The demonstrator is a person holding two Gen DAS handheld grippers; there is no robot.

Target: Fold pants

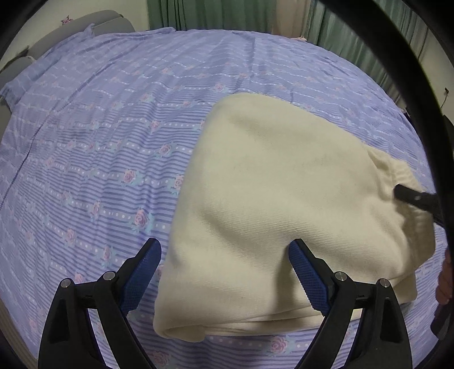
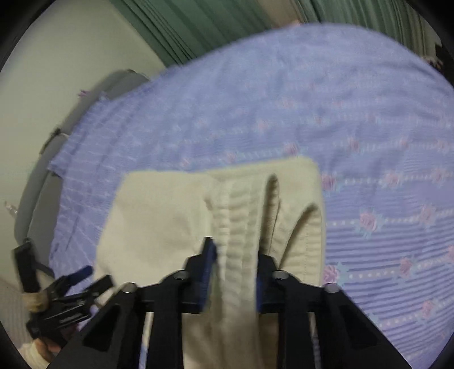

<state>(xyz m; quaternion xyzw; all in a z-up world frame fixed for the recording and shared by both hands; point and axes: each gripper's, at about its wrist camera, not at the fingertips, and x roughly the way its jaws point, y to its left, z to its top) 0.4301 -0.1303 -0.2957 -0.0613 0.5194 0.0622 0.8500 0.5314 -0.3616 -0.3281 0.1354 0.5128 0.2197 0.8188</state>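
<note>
Cream pants (image 1: 278,204) lie folded into a thick pad on the bed, a fold along the near edge. My left gripper (image 1: 225,255) is open and empty, hovering over the pants' near left corner; it also shows in the right wrist view (image 2: 85,275). My right gripper (image 2: 237,255) is shut on the ribbed waistband (image 2: 241,221) at the pants' right end. One right finger (image 1: 411,195) shows at the right edge of the left wrist view. The right wrist view is blurred.
The bed is covered with a purple striped floral sheet (image 1: 113,136). A grey headboard (image 1: 107,22) and green curtains (image 1: 215,14) stand behind it. A pale wall (image 2: 56,85) is on the left.
</note>
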